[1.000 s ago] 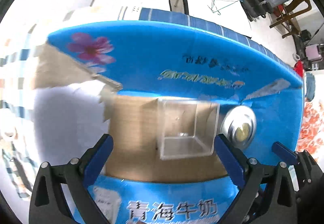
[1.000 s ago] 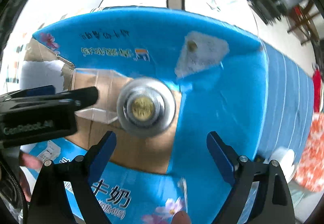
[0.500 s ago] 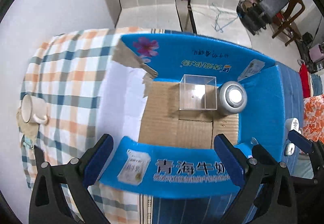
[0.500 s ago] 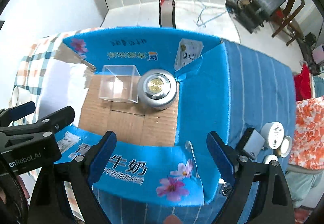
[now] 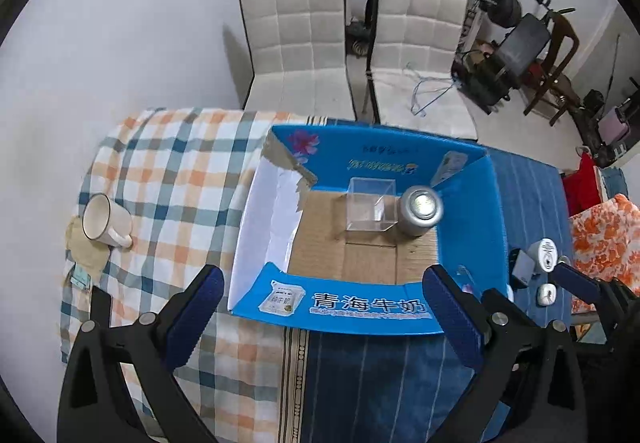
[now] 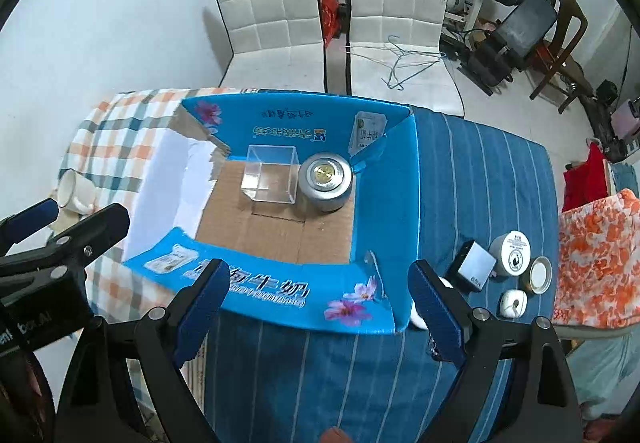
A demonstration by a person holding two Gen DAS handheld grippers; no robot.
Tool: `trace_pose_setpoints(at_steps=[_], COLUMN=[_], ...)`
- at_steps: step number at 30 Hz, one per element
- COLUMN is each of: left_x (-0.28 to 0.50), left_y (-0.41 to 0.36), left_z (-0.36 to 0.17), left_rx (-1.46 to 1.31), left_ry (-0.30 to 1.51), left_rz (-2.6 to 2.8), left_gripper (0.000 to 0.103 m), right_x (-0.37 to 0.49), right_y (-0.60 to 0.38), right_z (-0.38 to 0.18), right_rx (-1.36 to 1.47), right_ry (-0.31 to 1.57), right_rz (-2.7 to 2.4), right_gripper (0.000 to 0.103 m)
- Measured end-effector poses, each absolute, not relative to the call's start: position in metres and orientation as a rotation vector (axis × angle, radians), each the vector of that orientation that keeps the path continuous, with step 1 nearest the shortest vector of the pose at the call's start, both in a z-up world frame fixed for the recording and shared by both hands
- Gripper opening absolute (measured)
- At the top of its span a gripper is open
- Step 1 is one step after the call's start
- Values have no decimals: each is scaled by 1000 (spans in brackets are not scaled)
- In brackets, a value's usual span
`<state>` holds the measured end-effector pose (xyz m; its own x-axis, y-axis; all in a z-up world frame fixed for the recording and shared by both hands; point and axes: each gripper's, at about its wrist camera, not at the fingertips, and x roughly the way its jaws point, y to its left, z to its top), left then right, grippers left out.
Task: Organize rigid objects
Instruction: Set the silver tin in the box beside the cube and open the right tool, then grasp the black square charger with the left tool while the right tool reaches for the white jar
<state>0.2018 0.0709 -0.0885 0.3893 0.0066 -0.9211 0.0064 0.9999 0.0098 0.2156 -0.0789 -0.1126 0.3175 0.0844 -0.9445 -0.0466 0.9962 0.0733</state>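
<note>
An open blue cardboard box [image 5: 360, 307] [image 6: 384, 203] stands on the table. Inside it, a clear plastic cube [image 5: 370, 209] [image 6: 270, 179] sits next to a silver tin [image 5: 420, 211] [image 6: 326, 181] at the far right corner. My left gripper [image 5: 320, 317] is open and empty, high above the box's near wall. My right gripper [image 6: 318, 307] is open and empty, also above the near wall. The left gripper also shows at the left of the right wrist view [image 6: 60, 239].
A white mug [image 5: 104, 223] [image 6: 76, 189] lies on the checked cloth at the left. Right of the box sit a grey small box [image 6: 474, 267], a white jar [image 6: 514, 247], a round lid [image 6: 540, 275] and a small white round object [image 6: 514, 303]. Two white chairs [image 6: 332, 15] stand beyond the table.
Both grippers have pulled up and back from inside the box, so the whole box and table now show. The cube and tin stay in the box.
</note>
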Motion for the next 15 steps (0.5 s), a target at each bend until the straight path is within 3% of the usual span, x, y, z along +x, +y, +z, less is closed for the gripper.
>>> trace_pose_setpoints(at_steps=[9, 15], left_x=[194, 201], left_y=[32, -41], left_z=[-70, -80], left_rx=[26, 58], left_ry=[1131, 1145], left_rz=[-69, -186], left_gripper=[102, 102], right_x=[192, 184], right_y=[-119, -203], right_z=[-86, -92], right_rx=[129, 200], right_ry=[1209, 1223], right_rz=[78, -52], right_gripper=[93, 93])
